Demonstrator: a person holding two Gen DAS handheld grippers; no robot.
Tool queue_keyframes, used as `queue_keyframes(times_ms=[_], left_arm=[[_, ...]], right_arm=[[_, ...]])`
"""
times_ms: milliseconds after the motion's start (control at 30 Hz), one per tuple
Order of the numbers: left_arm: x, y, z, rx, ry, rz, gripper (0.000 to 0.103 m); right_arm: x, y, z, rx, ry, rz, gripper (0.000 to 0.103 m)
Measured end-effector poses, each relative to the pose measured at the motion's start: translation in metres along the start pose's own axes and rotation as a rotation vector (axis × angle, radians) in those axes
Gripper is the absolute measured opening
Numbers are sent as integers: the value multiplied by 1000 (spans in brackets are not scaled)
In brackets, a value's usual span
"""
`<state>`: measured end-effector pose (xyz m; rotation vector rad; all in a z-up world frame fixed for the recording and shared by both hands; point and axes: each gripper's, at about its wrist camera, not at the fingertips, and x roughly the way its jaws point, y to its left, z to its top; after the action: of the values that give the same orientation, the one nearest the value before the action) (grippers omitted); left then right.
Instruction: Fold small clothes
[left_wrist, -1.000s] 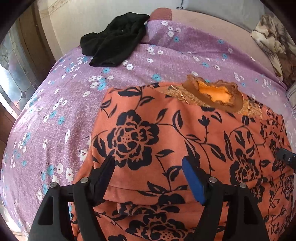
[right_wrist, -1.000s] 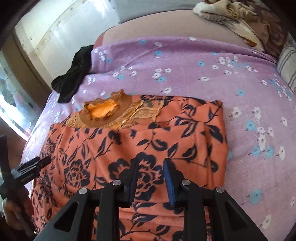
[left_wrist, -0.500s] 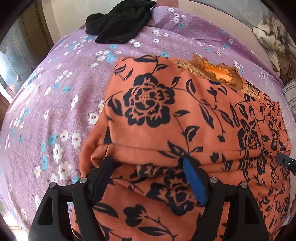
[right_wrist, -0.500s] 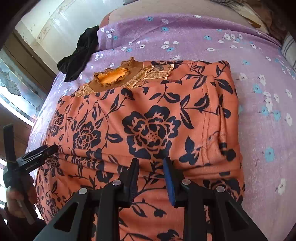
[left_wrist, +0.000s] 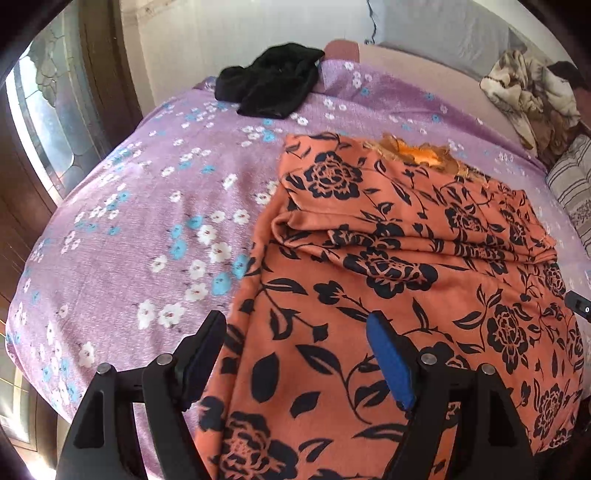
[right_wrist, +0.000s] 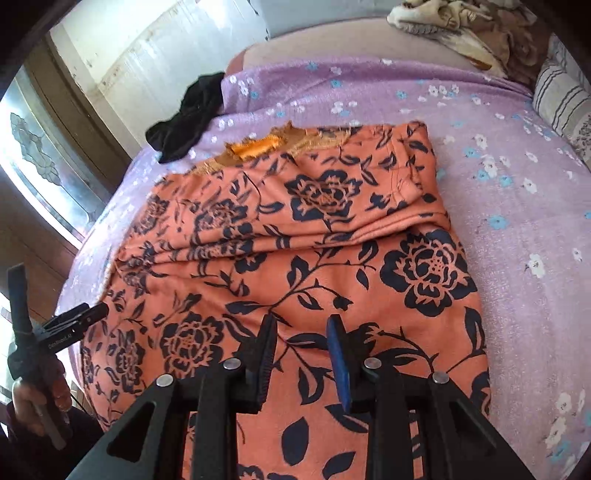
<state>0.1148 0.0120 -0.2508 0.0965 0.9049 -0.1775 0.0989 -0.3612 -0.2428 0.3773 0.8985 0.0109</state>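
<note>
An orange garment with black flowers (left_wrist: 388, 266) (right_wrist: 295, 240) lies on the purple flowered bedsheet (left_wrist: 147, 221) (right_wrist: 517, 221). Its top part is folded down, leaving a ridge across the middle. The brown neckline with orange lining (left_wrist: 417, 153) (right_wrist: 258, 144) is at the far end. My left gripper (left_wrist: 295, 325) hovers open over the garment's near left part, one finger past the cloth's edge. My right gripper (right_wrist: 302, 325) hovers over the near right part, its jaws a small gap apart with nothing between them. In the right wrist view, a hand (right_wrist: 37, 398) holds the left gripper (right_wrist: 74, 321) at the left.
A black garment (left_wrist: 269, 85) (right_wrist: 184, 122) lies at the bed's far left corner. A beige crumpled blanket (left_wrist: 528, 96) (right_wrist: 461, 22) and a striped pillow (left_wrist: 569, 184) (right_wrist: 561, 96) sit far right. A window and wooden frame (left_wrist: 48, 122) border the left.
Both grippers have drawn back toward the near edge of the bed. The fold ridge that lay at their fingertips now sits farther away, and more of the garment's near part shows.
</note>
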Motion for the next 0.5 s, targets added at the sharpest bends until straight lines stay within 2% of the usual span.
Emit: queue_keyframes(times_ms=[100,133,167,233,300,367,433,467,500], left_arm=[[-20,27,-17,-68,-6,7,79],[-21,40,-23,-91,11,10,79],[-22,51,-31,-112,32,16,79],[-22,72,-42,-166,78,10,79],[-28,86,-51,-241,107,-48,79],[-30,91,-58,-254,151,-65,79],[-32,89,-66,-201,186,-36,61],[-33,87,-71,-169,199,-24,35],[-31,88,-74,-148,218,-17,14]], right_arm=[[-28,-12,-9,38,-40,9,34],[-37,-16,-13,57,-44,3,46],[-45,-24,-17,81,-50,4,65],[-55,-33,-25,109,-53,-10,68],[-64,-43,-33,116,-42,-40,68],[-69,-51,-40,123,-20,-55,68],[-75,-59,-48,132,-1,-60,68],[-78,-61,-52,134,5,-61,68],[-80,-65,-55,138,13,-60,68]])
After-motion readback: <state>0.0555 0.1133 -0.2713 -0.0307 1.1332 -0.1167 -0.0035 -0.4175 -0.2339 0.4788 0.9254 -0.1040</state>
